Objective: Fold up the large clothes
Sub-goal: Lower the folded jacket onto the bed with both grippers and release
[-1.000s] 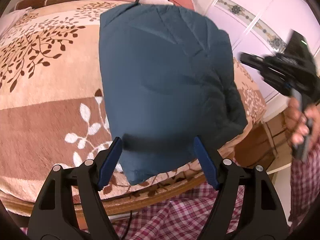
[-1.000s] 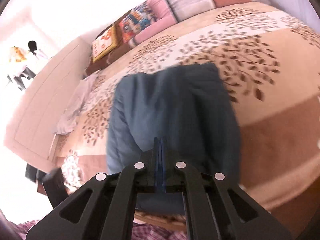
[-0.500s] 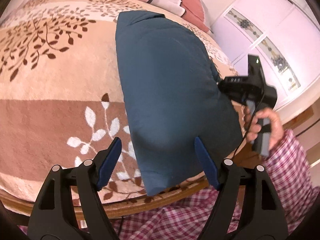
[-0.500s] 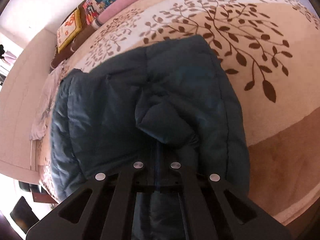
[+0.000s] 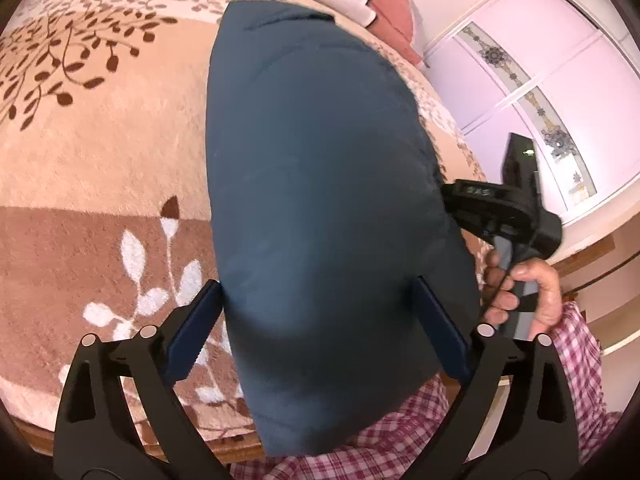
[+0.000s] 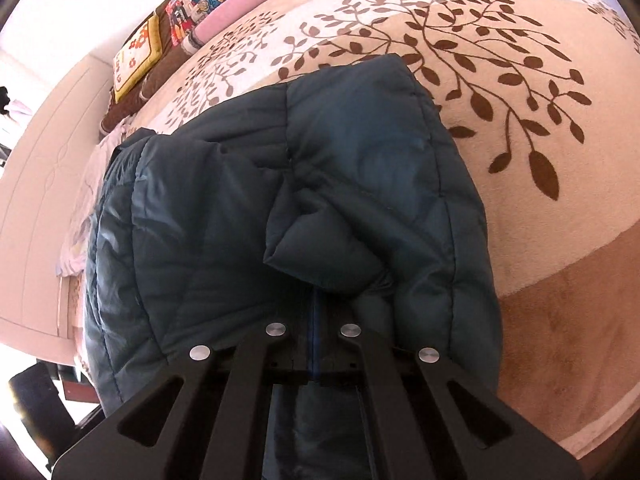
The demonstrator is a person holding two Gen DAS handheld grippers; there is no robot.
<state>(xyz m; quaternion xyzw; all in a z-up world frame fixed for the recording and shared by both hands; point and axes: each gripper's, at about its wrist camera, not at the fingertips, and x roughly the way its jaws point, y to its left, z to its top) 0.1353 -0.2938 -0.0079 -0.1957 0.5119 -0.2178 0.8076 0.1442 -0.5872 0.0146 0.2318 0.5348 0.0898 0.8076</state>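
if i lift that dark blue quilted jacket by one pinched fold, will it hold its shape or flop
The quilted jacket will probably flop: it already sags in soft creases over the floral blanket. The puffy quilting suggests it is light for its bulk. Its slightly shiny shell may be slippery, so the shut right gripper pinching one bunched fold could lose it.

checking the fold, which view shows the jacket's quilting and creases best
The right wrist view. There the jacket fills the frame in sharp focus, with stitch lines, a seam and a bunched fold just ahead of the shut right gripper. The left wrist view shows the jacket only as a smooth, slightly blurred dark slab on the bed, creases barely visible.
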